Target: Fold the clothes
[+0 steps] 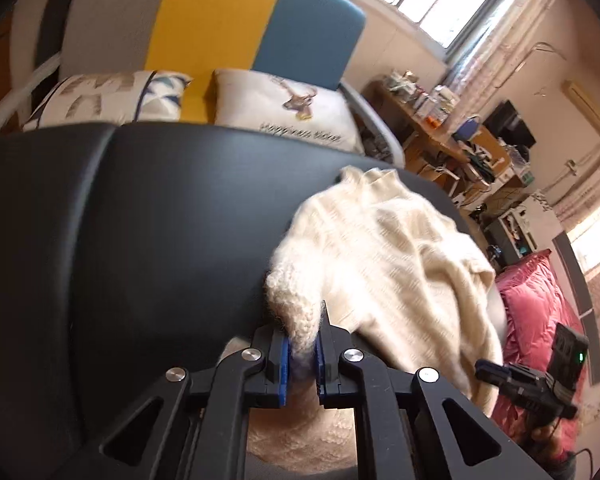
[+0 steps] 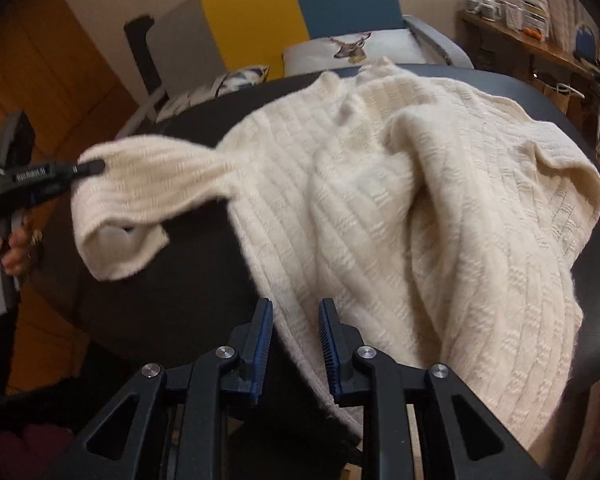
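Observation:
A cream knitted sweater [image 1: 388, 248] [image 2: 380, 200] lies rumpled on a dark round table [image 1: 140, 220] [image 2: 160, 312]. My left gripper [image 1: 302, 344] is shut on the end of one sleeve, which bunches up between its blue pads. In the right wrist view that same gripper [image 2: 88, 168] holds the sleeve [image 2: 140, 184] stretched out to the left, above the table. My right gripper [image 2: 294, 320] stands over the sweater's near hem. Its jaws are apart and the hem edge runs below the gap without being pressed. In the left wrist view the right gripper [image 1: 484, 370] shows at the lower right.
Behind the table stands an armchair [image 1: 220, 20] in grey, yellow and blue with two cushions [image 1: 292, 108]. A cluttered desk [image 1: 440, 128] is at the right, a pink quilt [image 1: 536, 308] below it. A person's hand [image 2: 12, 248] grips the left tool.

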